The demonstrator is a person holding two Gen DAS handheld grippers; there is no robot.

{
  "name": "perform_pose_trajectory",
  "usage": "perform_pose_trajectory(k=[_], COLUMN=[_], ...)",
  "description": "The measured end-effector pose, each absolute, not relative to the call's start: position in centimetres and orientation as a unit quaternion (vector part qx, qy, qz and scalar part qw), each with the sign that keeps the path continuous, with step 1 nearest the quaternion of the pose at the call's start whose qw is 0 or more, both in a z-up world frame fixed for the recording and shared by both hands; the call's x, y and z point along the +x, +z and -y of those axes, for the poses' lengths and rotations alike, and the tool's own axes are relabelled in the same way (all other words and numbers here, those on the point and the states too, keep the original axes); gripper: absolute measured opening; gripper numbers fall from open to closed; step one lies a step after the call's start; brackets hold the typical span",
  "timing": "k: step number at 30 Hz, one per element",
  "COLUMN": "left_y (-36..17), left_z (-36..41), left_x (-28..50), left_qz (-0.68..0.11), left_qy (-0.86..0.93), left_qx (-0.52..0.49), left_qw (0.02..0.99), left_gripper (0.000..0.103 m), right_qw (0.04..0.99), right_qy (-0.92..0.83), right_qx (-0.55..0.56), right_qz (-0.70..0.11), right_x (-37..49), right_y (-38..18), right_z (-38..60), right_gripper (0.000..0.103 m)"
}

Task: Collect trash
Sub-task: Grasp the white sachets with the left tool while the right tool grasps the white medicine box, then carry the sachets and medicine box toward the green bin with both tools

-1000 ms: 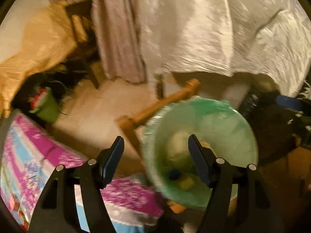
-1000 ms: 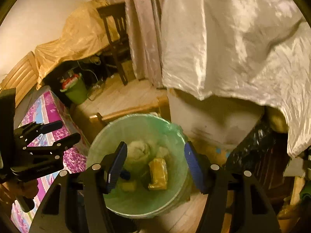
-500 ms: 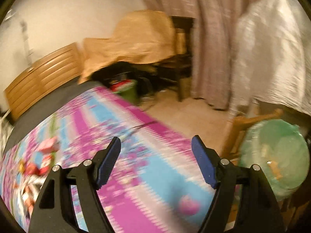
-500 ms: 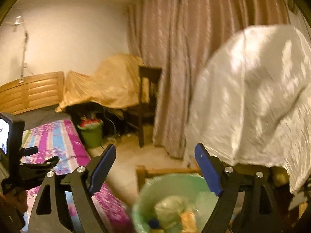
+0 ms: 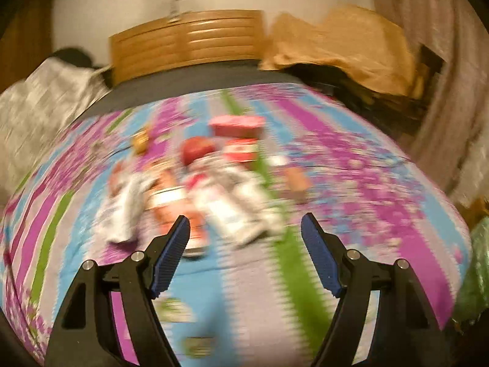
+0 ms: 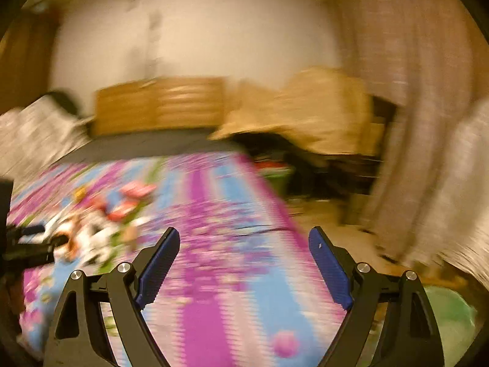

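A blurred heap of trash (image 5: pixel 214 183), white and red wrappers and a pink-red box (image 5: pixel 237 125), lies on the purple, blue and green bedspread (image 5: pixel 366 183). My left gripper (image 5: pixel 245 217) hovers just short of the heap, open, with nothing between its blue pads. In the right wrist view the same heap (image 6: pixel 97 223) sits at the left, with the left gripper (image 6: pixel 30 244) beside it. My right gripper (image 6: pixel 244 230) is open and empty above the bedspread (image 6: pixel 214 275), well to the right of the heap. The green-lined bin (image 6: pixel 452 315) peeks in at the lower right.
A wooden headboard (image 5: pixel 186 39) stands behind the bed. A tan-covered piece of furniture (image 5: pixel 351 42) and curtains (image 6: pixel 412 107) are at the right. A small green bucket (image 6: pixel 275 174) stands on the floor past the bed's edge. The bin's green liner (image 5: pixel 476 260) shows at the right edge.
Both grippers have swung away from over the green-lined bin to face the bed. The right jaws stand wider than before. The trash heap has come into the left view's centre.
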State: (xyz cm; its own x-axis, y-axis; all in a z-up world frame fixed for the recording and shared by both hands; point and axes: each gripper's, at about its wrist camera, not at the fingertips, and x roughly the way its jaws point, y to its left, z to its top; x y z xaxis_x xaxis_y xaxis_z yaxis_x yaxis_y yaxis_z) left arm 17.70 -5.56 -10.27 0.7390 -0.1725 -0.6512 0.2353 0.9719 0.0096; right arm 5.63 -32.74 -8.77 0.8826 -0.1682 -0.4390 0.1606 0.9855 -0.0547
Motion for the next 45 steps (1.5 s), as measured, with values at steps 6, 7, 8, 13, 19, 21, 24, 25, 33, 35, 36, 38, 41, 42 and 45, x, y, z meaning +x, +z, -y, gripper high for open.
perform_pose_trajectory(k=[6, 7, 8, 13, 19, 21, 24, 25, 33, 35, 36, 38, 41, 42, 45], left_y=[-11.8, -12.1, -12.5, -14.7, -17.4, -18.1, -19.5, -19.9, -18.2, -17.3, -16.8, -15.7, -14.5, -14.2, -13.5], left_z=[-4.0, -4.7, -5.8, -8.2, -9.0, -9.1, -9.1, -9.1, -12.2, -12.8, -12.9, -12.8, -12.0, -11.8, -10.6], left_x=[21.7, 22.3, 23.4, 26.7, 29.6, 30.4, 31.6, 31.9, 28.9, 27.4, 26.6, 24.8, 22.3, 22.0, 20.5], left_qz=[-0.362, -0.365, -0.368, -0.385, -0.414, -0.422, -0.447, -0.454, -0.415, -0.408, -0.403, -0.394, -0.387, -0.388, -0.392], left_qy=[-0.116, -0.123, -0.127, -0.163, -0.190, -0.197, -0.199, -0.199, -0.182, -0.179, -0.178, -0.179, -0.180, -0.179, -0.188], left_qx=[0.010, 0.011, 0.014, 0.016, 0.001, -0.004, -0.005, -0.008, -0.058, -0.068, -0.069, -0.067, -0.060, -0.058, -0.056], left_qw=[0.925, 0.923, 0.921, 0.908, 0.890, 0.885, 0.872, 0.869, 0.889, 0.893, 0.895, 0.899, 0.903, 0.902, 0.899], left_gripper=[0.072, 0.072, 0.072, 0.072, 0.072, 0.072, 0.065, 0.062, 0.033, 0.033, 0.033, 0.033, 0.033, 0.033, 0.033], right_qw=[0.950, 0.942, 0.930, 0.897, 0.868, 0.860, 0.845, 0.845, 0.857, 0.861, 0.865, 0.872, 0.887, 0.890, 0.901], right_qy=[0.104, 0.133, 0.164, 0.212, 0.240, 0.248, 0.255, 0.254, 0.264, 0.265, 0.265, 0.261, 0.249, 0.244, 0.225], right_qx=[-0.078, -0.090, -0.108, -0.161, -0.170, -0.161, -0.154, -0.155, -0.116, -0.105, -0.094, -0.080, -0.050, -0.041, 0.000], right_qz=[-0.283, -0.296, -0.312, -0.351, -0.399, -0.416, -0.445, -0.444, -0.426, -0.421, -0.416, -0.407, -0.386, -0.382, -0.370], right_x=[16.1, 17.4, 19.4, 25.4, 30.5, 31.6, 32.9, 33.0, 30.4, 28.8, 27.9, 26.2, 22.8, 22.0, 18.9], right_y=[-12.1, -12.8, -13.6, -16.8, -19.6, -20.1, -21.6, -21.8, -19.4, -18.2, -17.6, -16.4, -14.3, -13.8, -12.1], right_z=[22.0, 20.3, 18.1, 13.0, 11.0, 11.0, 10.8, 10.7, 11.5, 11.7, 11.9, 12.3, 13.5, 13.8, 15.7], right_gripper=[0.086, 0.085, 0.079, 0.072, 0.063, 0.055, 0.037, 0.021, 0.012, 0.012, 0.012, 0.012, 0.012, 0.012, 0.012])
